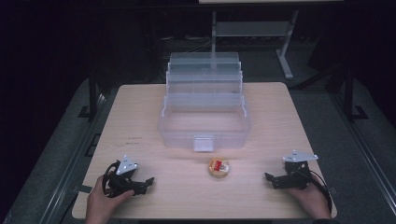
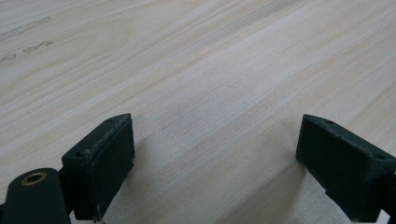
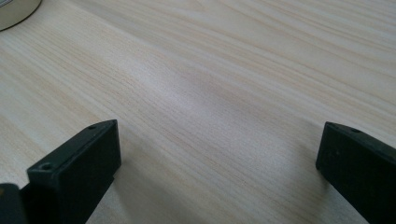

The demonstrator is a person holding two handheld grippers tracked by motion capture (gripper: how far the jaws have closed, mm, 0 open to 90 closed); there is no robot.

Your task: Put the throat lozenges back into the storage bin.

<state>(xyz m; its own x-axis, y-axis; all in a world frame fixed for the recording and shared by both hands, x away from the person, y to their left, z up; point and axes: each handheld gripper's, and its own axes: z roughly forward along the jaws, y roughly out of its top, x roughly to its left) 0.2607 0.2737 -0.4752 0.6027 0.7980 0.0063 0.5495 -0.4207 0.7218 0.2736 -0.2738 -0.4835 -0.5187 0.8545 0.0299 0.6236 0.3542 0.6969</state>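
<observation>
Both claws released, resting on table [image 1: 140,116]: left gripper [image 1: 145,182] near-left corner; right gripper [image 1: 270,178] near-right corner; tape roll [image 1: 218,167] w/ red label, text unreadable, near front edge; clear box [image 1: 204,122] mid-table.

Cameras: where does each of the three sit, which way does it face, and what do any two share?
High view: above the person's side, looking forward and down at the table, the clear box and the small round container; both hands and the left gripper and right gripper enter from the bottom.
Left gripper view: rides the left gripper, low over bare wood; both black jaws spread wide.
Right gripper view: rides the right gripper, low over wood; jaws spread wide.
Shared: the round container's edge shows in the right gripper view and the high view.
</observation>
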